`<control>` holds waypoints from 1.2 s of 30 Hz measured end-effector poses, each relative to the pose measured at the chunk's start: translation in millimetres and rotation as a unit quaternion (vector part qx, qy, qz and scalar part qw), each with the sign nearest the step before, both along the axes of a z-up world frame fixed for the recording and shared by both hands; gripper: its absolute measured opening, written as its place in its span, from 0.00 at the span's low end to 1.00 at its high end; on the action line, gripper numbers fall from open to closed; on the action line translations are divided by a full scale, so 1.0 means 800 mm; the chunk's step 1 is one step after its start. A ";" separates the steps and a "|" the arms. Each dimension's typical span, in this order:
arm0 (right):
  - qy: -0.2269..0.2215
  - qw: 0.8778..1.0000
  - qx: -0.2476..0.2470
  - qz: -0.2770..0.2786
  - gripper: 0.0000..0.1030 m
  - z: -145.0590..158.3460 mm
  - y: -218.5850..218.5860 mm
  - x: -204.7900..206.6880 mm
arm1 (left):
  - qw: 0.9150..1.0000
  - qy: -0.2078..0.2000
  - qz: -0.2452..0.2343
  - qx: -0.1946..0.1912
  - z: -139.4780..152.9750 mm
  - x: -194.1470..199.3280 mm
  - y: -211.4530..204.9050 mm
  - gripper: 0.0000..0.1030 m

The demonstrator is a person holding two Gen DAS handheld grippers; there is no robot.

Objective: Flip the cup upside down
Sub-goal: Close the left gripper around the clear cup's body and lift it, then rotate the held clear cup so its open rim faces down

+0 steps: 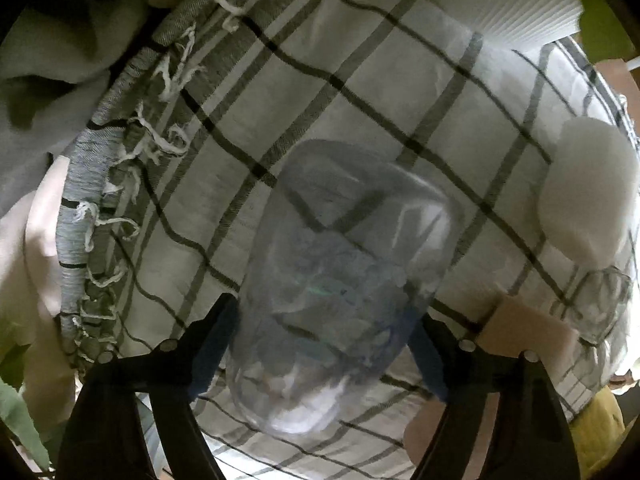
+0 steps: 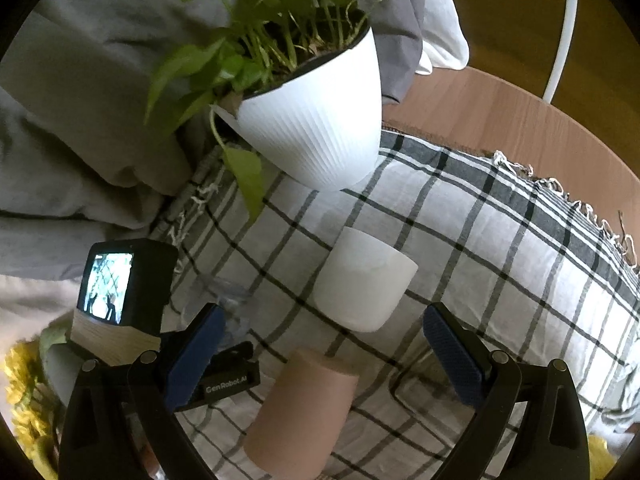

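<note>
A clear glass (image 1: 336, 280) is sitting between the blue pads of the left gripper (image 1: 320, 344), which is clamping it from both sides above the checked cloth (image 1: 360, 80); the glass is lying tilted, its thick base toward the camera and its mouth pointing away. Beside it on the cloth, a white cup (image 2: 364, 280) and a pink cup (image 2: 304, 412) are standing upside down, the pink one nearer the right gripper (image 2: 324, 356), whose fingers are spreading wide with nothing between the pads. A plant in a ribbed white pot (image 2: 316, 120) is resting at the cloth's far edge, with grey fabric (image 2: 80, 140) bunching beside it
</note>
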State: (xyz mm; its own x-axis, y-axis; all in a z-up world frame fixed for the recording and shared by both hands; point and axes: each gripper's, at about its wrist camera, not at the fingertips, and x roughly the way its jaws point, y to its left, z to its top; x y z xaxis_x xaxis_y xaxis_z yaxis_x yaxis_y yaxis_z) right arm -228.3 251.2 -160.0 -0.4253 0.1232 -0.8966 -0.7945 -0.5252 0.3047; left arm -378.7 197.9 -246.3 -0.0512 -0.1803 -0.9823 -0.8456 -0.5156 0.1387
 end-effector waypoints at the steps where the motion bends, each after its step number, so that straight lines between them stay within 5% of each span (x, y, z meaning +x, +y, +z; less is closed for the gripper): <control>1: -0.003 1.000 0.000 0.000 0.97 -0.002 0.001 -0.001 | 1.000 0.002 0.003 0.003 0.000 0.000 0.000 0.77; 8: -0.008 1.000 0.008 0.007 0.97 -0.004 0.005 -0.004 | 0.998 -0.009 0.048 0.044 0.015 -0.005 -0.004 0.75; 17: 0.000 0.999 0.025 0.031 0.97 0.009 0.005 -0.003 | 0.988 0.013 0.095 0.123 0.078 0.005 -0.019 0.70; 25: 0.008 0.998 0.040 0.037 0.97 0.023 -0.004 0.001 | 0.983 0.011 0.123 0.137 0.094 0.006 -0.024 0.70; 30: 0.020 0.998 0.042 0.042 0.97 0.036 -0.007 0.005 | 0.979 0.040 0.124 0.156 0.130 0.017 -0.022 0.70; 36: 0.043 0.996 0.050 0.065 0.97 0.062 -0.012 0.021 | 0.963 0.118 0.145 0.195 0.164 0.053 -0.086 0.70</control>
